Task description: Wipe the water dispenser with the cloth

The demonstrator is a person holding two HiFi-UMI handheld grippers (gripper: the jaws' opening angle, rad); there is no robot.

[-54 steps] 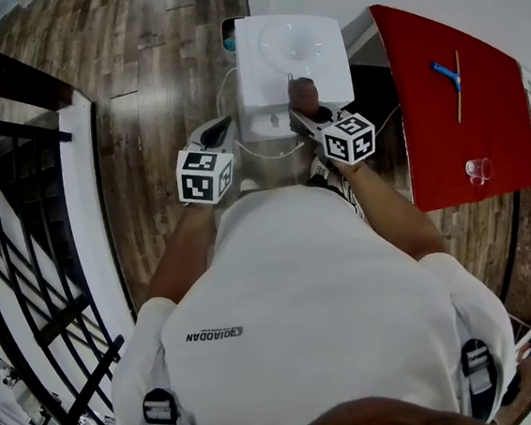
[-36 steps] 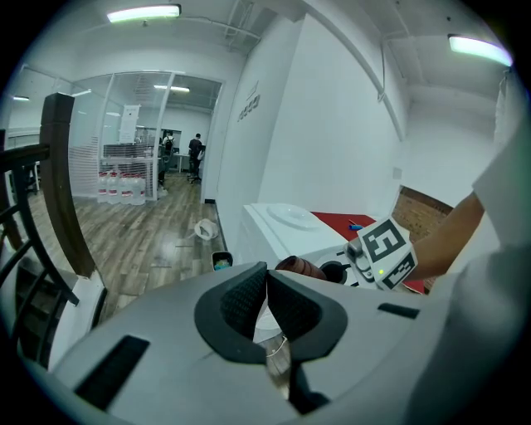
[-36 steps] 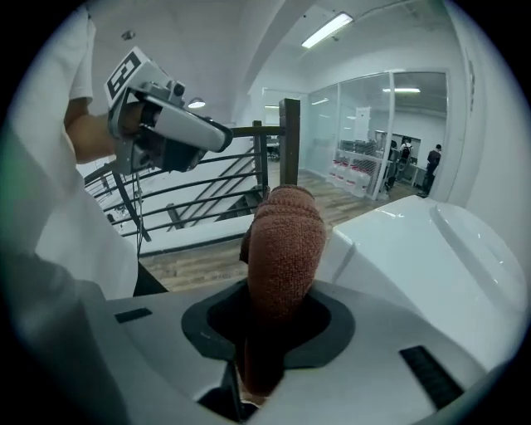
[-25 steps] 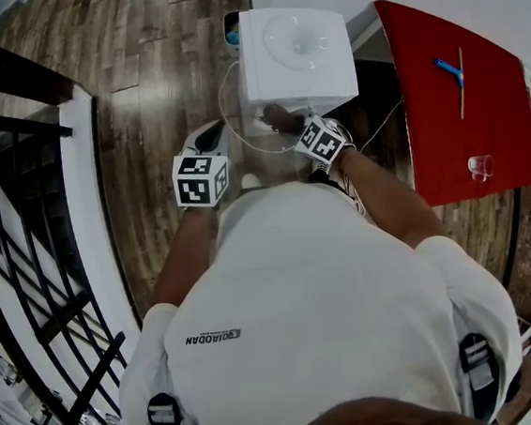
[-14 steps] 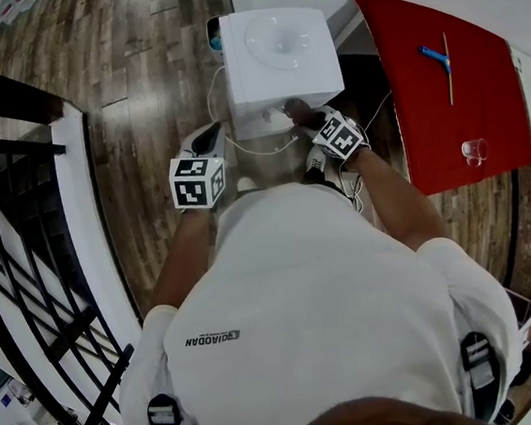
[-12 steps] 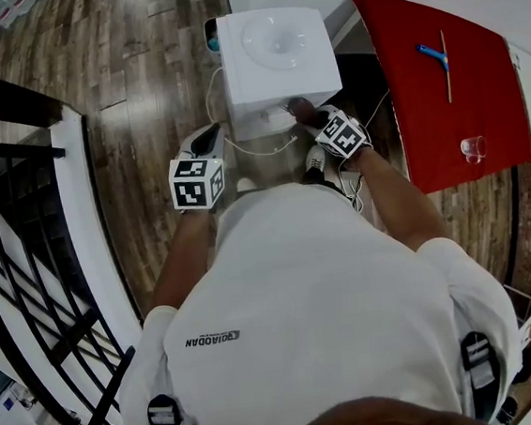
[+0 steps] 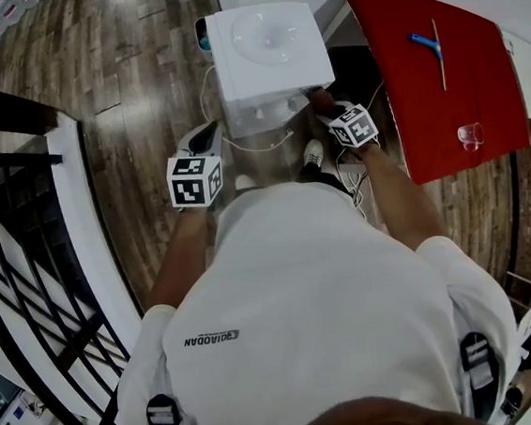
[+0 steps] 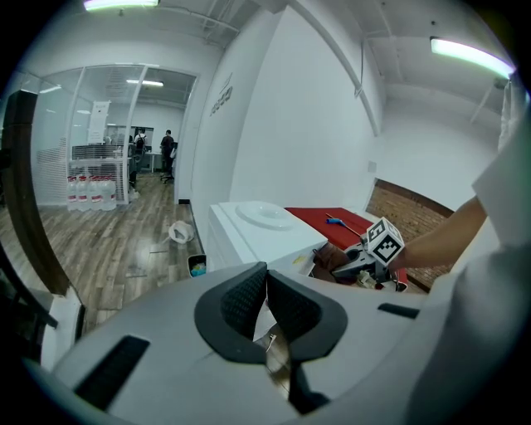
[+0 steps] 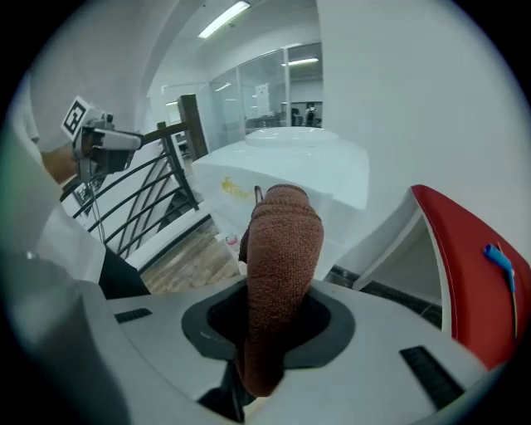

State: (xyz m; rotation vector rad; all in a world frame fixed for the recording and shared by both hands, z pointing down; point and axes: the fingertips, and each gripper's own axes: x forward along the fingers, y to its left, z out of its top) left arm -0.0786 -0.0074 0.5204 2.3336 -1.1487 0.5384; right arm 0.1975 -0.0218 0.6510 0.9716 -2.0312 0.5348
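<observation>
In the head view, a person is standing over the white water dispenser (image 7: 267, 46) and holding the right gripper (image 7: 323, 106) at its near right corner. The left gripper (image 7: 209, 139) is hanging apart, off its near left side. In the left gripper view, the jaws are resting together on nothing. In the right gripper view, the jaws are clamping the brown cloth (image 9: 280, 249), with its folded end pointing at the dispenser, probably so it can rub there.

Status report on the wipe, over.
Right gripper shut on cloth, cloth at dispenser front corner. Left gripper shut, empty, off dispenser. White cable hangs by dispenser front, clear of cloth.
</observation>
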